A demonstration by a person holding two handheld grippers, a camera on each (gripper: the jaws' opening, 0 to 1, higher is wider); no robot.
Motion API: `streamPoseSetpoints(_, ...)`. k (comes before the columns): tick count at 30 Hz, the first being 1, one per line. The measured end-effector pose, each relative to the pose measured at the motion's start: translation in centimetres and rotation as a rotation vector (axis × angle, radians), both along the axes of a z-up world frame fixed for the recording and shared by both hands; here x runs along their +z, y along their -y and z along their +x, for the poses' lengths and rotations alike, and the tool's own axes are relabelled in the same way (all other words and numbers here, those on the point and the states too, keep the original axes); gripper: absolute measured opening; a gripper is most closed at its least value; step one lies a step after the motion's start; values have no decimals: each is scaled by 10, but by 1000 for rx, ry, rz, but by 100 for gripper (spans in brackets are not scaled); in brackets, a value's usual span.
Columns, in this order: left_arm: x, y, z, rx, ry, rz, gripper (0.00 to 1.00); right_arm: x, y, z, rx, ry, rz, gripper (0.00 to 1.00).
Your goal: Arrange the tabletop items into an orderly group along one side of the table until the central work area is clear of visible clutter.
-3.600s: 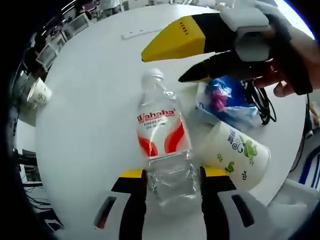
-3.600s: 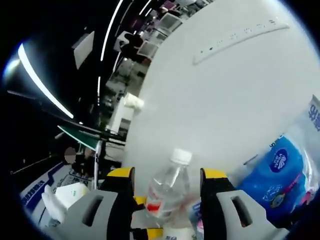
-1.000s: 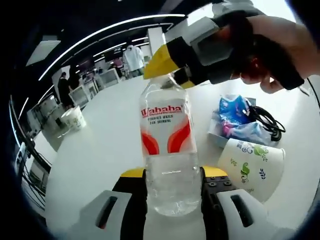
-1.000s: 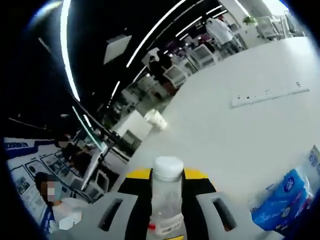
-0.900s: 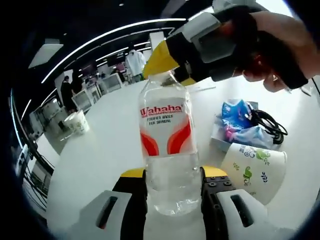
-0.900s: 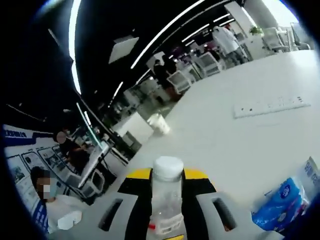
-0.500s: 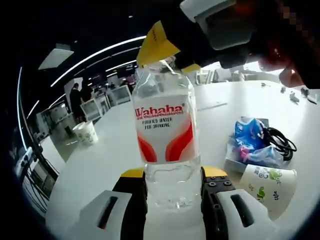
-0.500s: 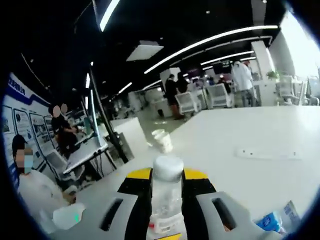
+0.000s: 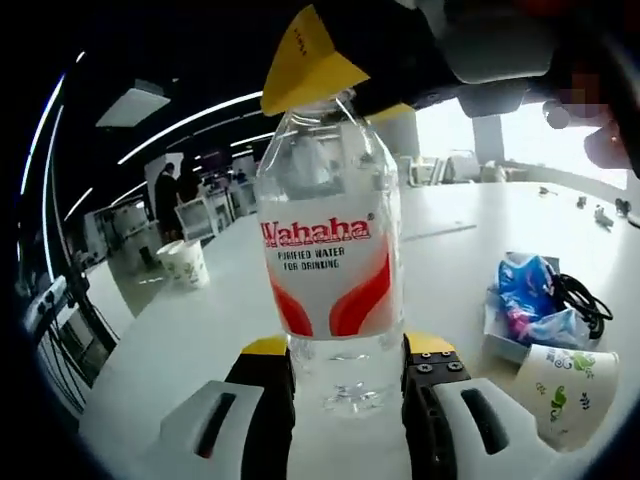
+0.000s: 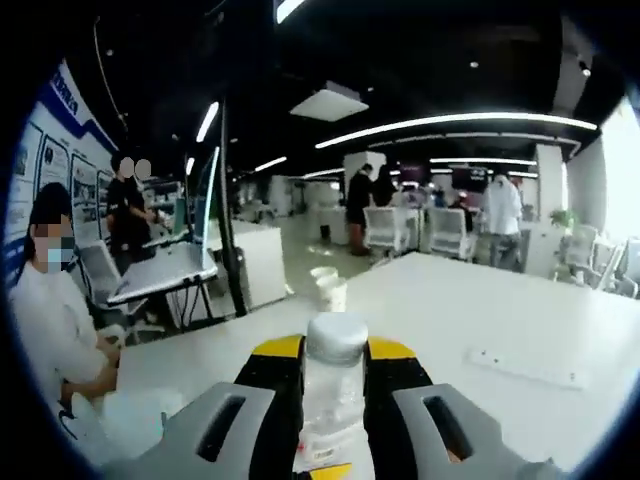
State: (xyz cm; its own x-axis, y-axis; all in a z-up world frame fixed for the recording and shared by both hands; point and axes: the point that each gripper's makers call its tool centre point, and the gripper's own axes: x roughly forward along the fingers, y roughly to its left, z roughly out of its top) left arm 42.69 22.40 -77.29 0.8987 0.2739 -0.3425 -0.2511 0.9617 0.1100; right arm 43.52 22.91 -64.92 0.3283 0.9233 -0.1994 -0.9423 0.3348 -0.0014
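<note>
— Left gripper view: my left gripper (image 9: 343,365) clamps the water bottle (image 9: 328,260) low on its body, upright, cap skyward. My right gripper (image 10: 334,385) pinches its cap (image 10: 336,338).

— Which step?

— Carrying it, I judge. Next I set it beside the paper cup (image 9: 562,390) near the table (image 9: 200,340) edge.

The bottle (image 9: 328,270) bears a white label with "Wahaha" in red and, just beneath that word, "PURIFIED WATER FOR DRINKING" in small dark print. No other writing in either view is legible.
</note>
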Motion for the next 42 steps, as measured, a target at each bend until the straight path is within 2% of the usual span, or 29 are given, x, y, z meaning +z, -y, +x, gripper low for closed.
streamPoseSetpoints(3,-6,-4,2,-2,1,-9,37,-5,-4,-3,7,33,-22,18)
streamPoseSetpoints(7,-15,-7,-3,13,-9,-28,37,-13,-9,-8,16,37,-37,18)
streamPoseSetpoints(13,-20,-14,-7,41,-10,-33,37,-16,-16,-12,28,35,-36,18)
streamPoseSetpoints(18,-23,-18,-5,51,-4,-42,37,-18,-19,-16,44,82,-51,18)
streamPoseSetpoints(42,-38,-14,-4,19,-26,-72,37,-29,-15,-18,17,115,-88,18)
